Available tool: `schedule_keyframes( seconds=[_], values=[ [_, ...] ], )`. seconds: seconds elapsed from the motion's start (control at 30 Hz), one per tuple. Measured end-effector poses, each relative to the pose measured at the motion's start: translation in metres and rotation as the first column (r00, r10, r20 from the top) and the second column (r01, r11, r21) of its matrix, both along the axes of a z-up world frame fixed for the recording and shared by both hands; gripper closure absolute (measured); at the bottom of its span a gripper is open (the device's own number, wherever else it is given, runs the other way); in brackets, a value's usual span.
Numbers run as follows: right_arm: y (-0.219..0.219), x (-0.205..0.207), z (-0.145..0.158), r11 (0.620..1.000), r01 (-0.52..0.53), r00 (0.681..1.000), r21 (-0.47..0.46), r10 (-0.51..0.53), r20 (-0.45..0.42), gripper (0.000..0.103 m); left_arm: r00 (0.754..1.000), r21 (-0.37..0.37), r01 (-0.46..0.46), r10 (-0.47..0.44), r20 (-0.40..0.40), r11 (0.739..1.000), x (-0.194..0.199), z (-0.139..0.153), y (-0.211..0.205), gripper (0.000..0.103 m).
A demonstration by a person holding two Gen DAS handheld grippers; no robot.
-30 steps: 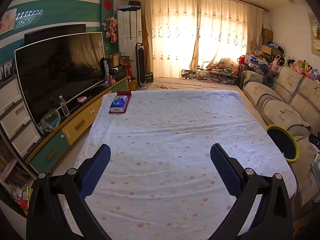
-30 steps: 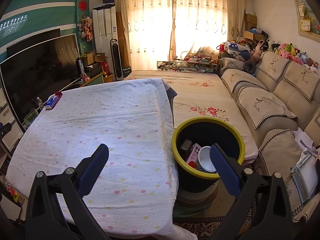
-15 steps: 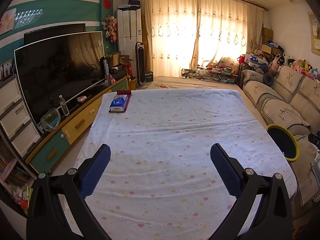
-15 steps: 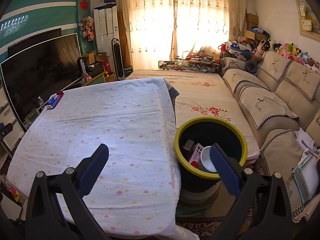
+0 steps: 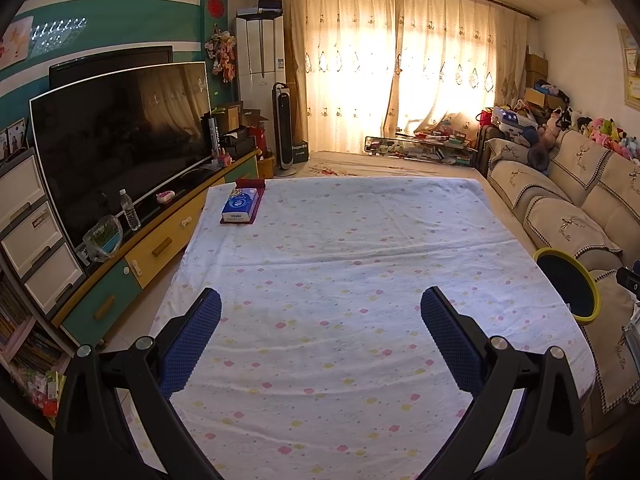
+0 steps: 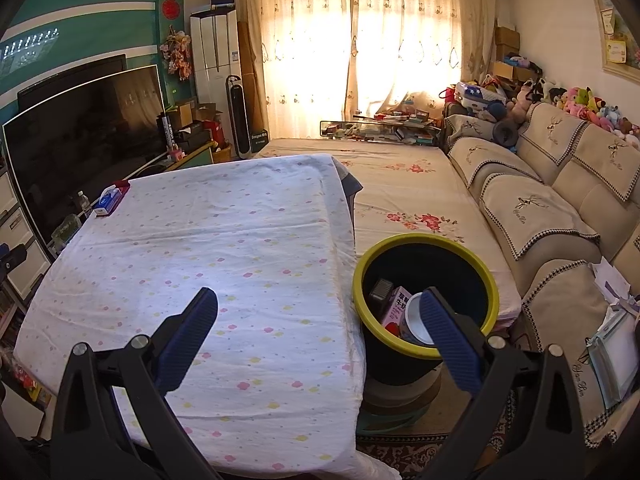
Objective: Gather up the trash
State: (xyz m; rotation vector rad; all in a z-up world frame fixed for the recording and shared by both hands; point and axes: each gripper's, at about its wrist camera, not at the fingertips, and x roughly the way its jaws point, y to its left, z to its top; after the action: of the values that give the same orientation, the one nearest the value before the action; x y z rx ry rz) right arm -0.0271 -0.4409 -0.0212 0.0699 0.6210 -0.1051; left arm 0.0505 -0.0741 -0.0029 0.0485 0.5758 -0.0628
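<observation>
A black trash bin with a yellow rim (image 6: 492, 276) stands on the floor right of the table; it also shows at the right edge of the left wrist view (image 5: 592, 292). Inside lie a pink carton (image 6: 394, 308), a white cup (image 6: 414, 318) and a dark item (image 6: 380, 290). The table carries a white flowered cloth (image 5: 352, 280) (image 6: 208, 248). My left gripper (image 5: 320, 304) is open and empty above the cloth. My right gripper (image 6: 318, 304) is open and empty, over the table's right edge with its right finger in front of the bin.
A blue tissue pack on a red tray (image 5: 240, 206) (image 6: 109, 200) sits at the table's far left corner. A TV (image 5: 120, 136) on a low cabinet stands left. A beige sofa (image 6: 560, 184) runs along the right. A low bed (image 6: 400, 184) lies beyond the table.
Both grippers have stayed open and empty. The views have shifted only slightly; the right one has drifted a little to the left.
</observation>
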Motion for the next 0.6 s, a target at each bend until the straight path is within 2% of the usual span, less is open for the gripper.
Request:
schedule_keyframes(
  seconds=[0.6],
  values=[
    [0.0027, 0.0013, -0.0005, 1.0, -0.004, 1.0, 0.0, 0.004, 0.001, 0.007, 1.0, 0.002, -0.002, 0.002, 0.004, 1.0, -0.0003, 0.0015, 0.0005, 0.005]
  ],
)
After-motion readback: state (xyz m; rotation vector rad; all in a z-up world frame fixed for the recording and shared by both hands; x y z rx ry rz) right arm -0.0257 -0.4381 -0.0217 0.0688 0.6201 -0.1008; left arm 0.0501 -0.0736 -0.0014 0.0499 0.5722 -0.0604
